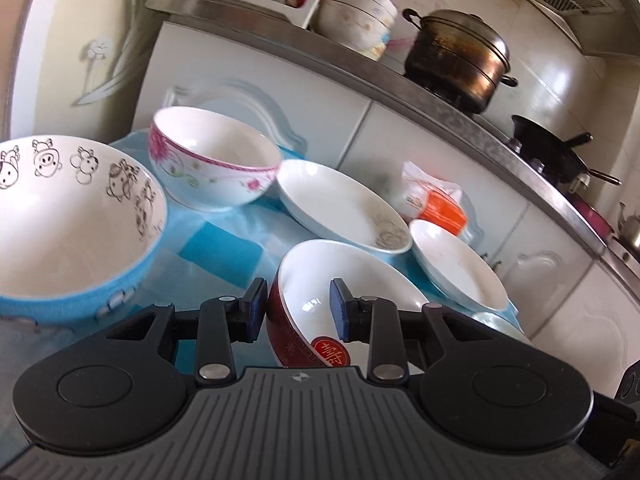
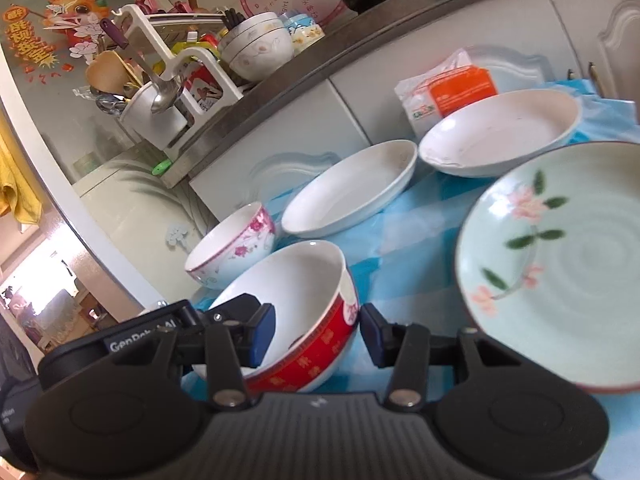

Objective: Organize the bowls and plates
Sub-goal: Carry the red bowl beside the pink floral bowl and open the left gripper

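Note:
A red bowl (image 1: 352,280) with a white inside and gold lettering sits on the blue checked tablecloth (image 1: 224,240). My left gripper (image 1: 298,312) straddles its near-left wall, one blue pad outside and one inside, shut on it. In the right wrist view the same red bowl (image 2: 296,280) has its right wall between the pads of my right gripper (image 2: 318,332), which is also shut on it. Around it stand a blue cartoon bowl (image 1: 72,220), a pink-flowered bowl (image 1: 216,160), two white plates (image 1: 340,204) (image 1: 456,264) and a pale green flowered plate (image 2: 560,272).
An orange and white packet (image 1: 440,204) lies behind the plates against white cabinet doors. Above runs a steel counter with a dark pot (image 1: 456,52), a black wok (image 1: 552,152), stacked bowls (image 2: 260,48) and a utensil rack (image 2: 172,92).

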A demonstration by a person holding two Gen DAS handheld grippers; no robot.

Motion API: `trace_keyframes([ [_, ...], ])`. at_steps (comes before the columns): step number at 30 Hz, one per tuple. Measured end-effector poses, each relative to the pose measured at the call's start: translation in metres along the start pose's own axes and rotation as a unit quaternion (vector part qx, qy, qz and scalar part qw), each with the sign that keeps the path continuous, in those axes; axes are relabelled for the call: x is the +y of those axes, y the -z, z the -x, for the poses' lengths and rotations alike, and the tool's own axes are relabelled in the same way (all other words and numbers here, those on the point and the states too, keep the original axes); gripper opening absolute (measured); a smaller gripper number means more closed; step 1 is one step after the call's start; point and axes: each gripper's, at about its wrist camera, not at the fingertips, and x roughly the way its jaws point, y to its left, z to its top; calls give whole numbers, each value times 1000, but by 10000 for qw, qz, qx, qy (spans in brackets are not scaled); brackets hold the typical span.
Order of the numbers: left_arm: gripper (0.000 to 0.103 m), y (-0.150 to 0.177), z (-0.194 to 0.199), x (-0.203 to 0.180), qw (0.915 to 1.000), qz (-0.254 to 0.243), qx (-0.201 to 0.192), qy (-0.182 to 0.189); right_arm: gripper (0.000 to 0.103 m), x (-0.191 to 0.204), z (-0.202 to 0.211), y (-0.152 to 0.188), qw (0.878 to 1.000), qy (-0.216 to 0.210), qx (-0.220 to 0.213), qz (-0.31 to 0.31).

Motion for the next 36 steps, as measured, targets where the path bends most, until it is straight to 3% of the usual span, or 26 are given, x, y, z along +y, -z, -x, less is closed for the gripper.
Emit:
trace_keyframes([
  [7, 34, -9, -17, 4, 9993, 359, -112, -29, 49, -4, -31, -16, 9999, -101, -3, -140],
  [14, 36, -7, -14, 1, 9992, 370, -149, -53, 51, 0, -29, -17, 10000, -6, 67, -54],
  [18, 47, -9, -9, 2, 9991, 390, -180, 9, 62, 10, -14, -24, 9992, 124, -152, 334],
  [20, 54, -8, -5, -3, 9993, 282, -252, 4, 84, 14, -2, -28, 9981, 142, -344, 496],
  [22, 64, -9, -1, -8, 9993, 173, -326, 10, 86, 17, 9, -32, 9958, 226, -544, 697],
  [25, 68, -10, 5, -14, 9990, 15, -454, -56, 90, 15, 23, -40, 9932, 367, -726, 834],
  [29, 78, -13, 22, -29, 9938, -515, -954, -240, 95, 2, 44, -56, 9908, 509, -1018, 736],
  [36, 88, -11, 40, -55, 9870, -891, -1337, -22, 99, -34, 83, -83, 9838, 932, -1508, 260],
])
